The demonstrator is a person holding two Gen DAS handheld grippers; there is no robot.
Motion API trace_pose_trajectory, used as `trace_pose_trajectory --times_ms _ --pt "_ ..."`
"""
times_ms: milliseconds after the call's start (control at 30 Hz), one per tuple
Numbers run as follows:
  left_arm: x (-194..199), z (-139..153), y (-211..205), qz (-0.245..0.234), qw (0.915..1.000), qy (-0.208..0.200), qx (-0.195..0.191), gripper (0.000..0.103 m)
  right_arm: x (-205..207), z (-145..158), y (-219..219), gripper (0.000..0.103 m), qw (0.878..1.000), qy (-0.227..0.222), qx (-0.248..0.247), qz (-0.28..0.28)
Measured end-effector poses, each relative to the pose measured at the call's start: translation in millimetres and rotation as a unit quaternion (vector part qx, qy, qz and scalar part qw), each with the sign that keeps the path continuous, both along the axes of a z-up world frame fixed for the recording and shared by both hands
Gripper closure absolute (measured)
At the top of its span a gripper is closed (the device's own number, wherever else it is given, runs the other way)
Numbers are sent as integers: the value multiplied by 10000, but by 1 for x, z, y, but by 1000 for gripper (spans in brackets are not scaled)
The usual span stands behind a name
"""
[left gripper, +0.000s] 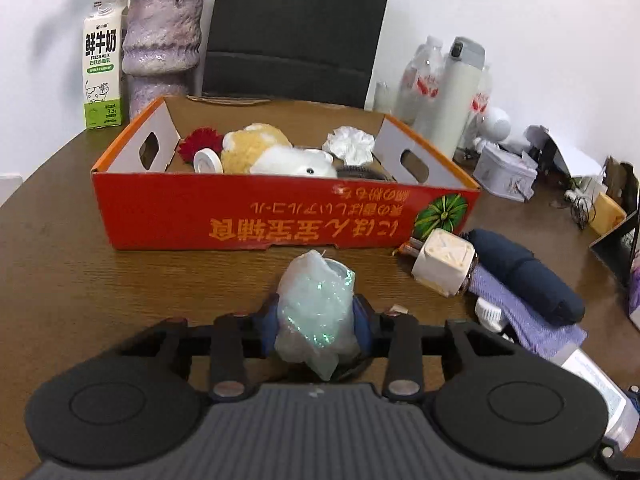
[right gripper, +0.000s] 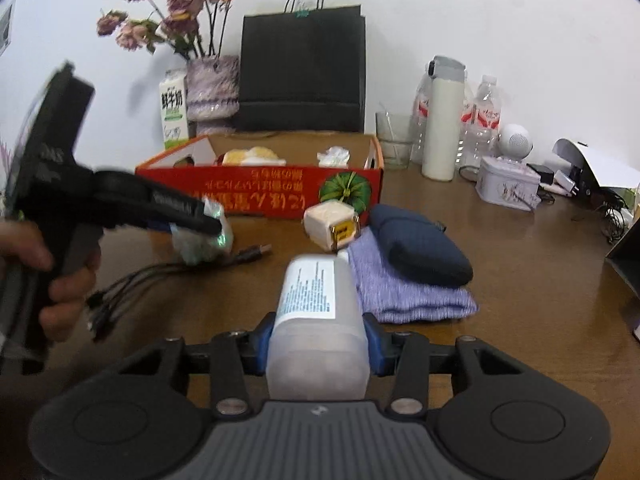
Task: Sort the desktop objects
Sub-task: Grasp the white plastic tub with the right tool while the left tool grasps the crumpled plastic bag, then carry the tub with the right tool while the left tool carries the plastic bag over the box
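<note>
My left gripper (left gripper: 316, 314) is shut on a crumpled clear plastic bag (left gripper: 316, 304) and holds it above the brown table, in front of the red cardboard box (left gripper: 280, 216). The right wrist view shows the left gripper (right gripper: 208, 222) with the bag (right gripper: 204, 240) at the left. My right gripper (right gripper: 318, 340) is shut on a translucent white bottle (right gripper: 316, 312) with a printed label, held lying along the fingers. The box (right gripper: 260, 192) holds a plush toy (left gripper: 276, 152), a red flower, a white lid and crumpled paper.
A cream cube-shaped item (right gripper: 332, 222), a dark blue pouch (right gripper: 420, 244) and a folded purple cloth (right gripper: 404, 288) lie right of the box. Black cables (right gripper: 160, 276) lie on the table at left. A milk carton (left gripper: 102, 64), vase, bottles, thermos and tin stand at the back.
</note>
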State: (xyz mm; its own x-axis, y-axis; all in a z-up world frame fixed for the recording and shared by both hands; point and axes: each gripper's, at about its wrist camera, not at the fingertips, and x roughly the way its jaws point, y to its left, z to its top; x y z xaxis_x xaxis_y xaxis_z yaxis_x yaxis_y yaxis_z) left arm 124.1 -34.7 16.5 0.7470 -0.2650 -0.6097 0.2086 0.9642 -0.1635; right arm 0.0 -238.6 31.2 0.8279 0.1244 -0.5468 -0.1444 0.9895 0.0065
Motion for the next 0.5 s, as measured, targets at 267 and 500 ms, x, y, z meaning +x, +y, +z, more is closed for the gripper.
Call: trace_pose_trajectory --times_ms 267,500 --pt "-44 35 5 -90 9988 -475 -41 73 -2 20 5 61 9995 -287 127 25" --pt "-107 63 20 -108 9969 -758 -178 73 -32 42 14 61 9983 -548 167 113"
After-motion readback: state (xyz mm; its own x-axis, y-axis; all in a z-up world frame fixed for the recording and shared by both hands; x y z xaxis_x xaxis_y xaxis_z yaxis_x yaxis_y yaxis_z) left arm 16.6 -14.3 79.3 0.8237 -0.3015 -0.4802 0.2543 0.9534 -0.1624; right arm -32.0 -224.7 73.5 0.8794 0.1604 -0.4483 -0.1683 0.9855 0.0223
